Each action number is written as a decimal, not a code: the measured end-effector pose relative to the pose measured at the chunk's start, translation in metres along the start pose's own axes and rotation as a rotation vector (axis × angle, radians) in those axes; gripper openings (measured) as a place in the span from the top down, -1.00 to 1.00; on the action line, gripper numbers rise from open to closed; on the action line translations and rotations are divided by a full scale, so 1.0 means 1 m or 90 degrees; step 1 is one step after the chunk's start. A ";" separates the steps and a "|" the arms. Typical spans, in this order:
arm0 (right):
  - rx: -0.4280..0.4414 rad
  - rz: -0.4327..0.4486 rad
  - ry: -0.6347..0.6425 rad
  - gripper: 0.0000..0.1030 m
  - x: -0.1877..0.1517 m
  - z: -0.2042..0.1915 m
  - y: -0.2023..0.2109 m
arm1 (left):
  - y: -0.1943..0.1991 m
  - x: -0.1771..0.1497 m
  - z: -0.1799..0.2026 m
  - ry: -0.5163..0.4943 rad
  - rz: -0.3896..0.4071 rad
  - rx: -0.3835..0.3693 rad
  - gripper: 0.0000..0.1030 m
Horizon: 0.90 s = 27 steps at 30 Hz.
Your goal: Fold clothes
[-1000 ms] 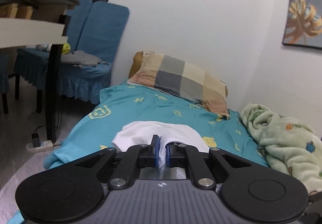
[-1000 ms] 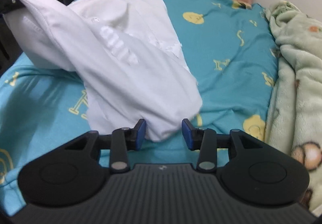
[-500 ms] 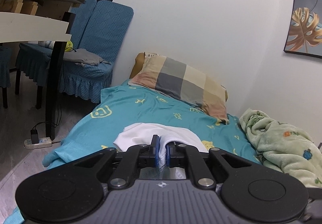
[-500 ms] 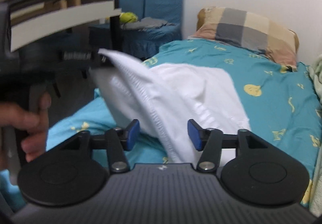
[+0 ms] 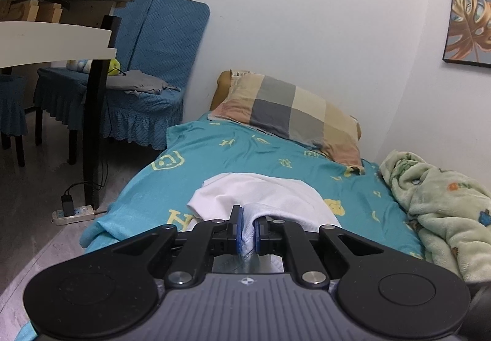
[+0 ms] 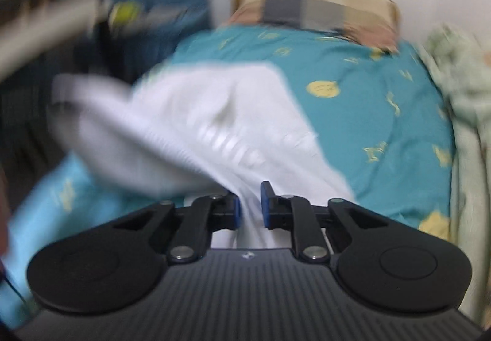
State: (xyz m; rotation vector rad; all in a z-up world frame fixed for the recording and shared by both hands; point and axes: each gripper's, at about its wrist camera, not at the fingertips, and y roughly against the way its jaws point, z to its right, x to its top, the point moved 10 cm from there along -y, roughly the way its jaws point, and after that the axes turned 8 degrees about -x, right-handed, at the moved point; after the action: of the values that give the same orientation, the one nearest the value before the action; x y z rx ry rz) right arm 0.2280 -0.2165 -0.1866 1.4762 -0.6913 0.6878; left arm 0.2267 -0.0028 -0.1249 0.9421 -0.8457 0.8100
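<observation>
A white garment (image 5: 260, 190) lies on the teal bed sheet (image 5: 214, 157). My left gripper (image 5: 248, 229) is shut on a fold of the garment's near edge and holds it lifted. In the blurred right wrist view the white garment (image 6: 214, 126) stretches from the upper left down to my right gripper (image 6: 250, 203). Its jaws are closed on a bunch of the white cloth, with a narrow gap filled by fabric.
A checked pillow (image 5: 291, 117) lies at the head of the bed. A pale green fleece blanket (image 5: 435, 206) is heaped along the right side by the wall. A blue-covered chair (image 5: 138, 89) and a dark desk leg (image 5: 95, 132) stand to the left, with a power strip (image 5: 73, 213) on the floor.
My right gripper was open; it has moved onto the garment's edge and closed on the cloth. The right view swung and is blurred. My left gripper still holds its fold and has shifted slightly.
</observation>
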 end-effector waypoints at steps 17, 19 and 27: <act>0.001 0.035 -0.151 0.88 0.028 0.050 0.010 | -0.020 -0.033 0.022 -0.040 -0.079 -0.030 0.77; -0.010 0.033 -0.137 0.88 0.025 0.047 0.006 | -0.022 -0.038 0.018 -0.042 -0.091 -0.022 0.76; -0.038 0.035 -0.110 0.88 0.018 0.046 0.004 | -0.035 -0.071 0.010 -0.067 -0.150 0.009 0.49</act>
State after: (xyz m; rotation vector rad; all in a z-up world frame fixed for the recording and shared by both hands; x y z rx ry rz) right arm 0.2367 -0.2627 -0.1710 1.4768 -0.8810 0.5800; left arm 0.2239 -0.0397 -0.1958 1.0817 -0.8020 0.5676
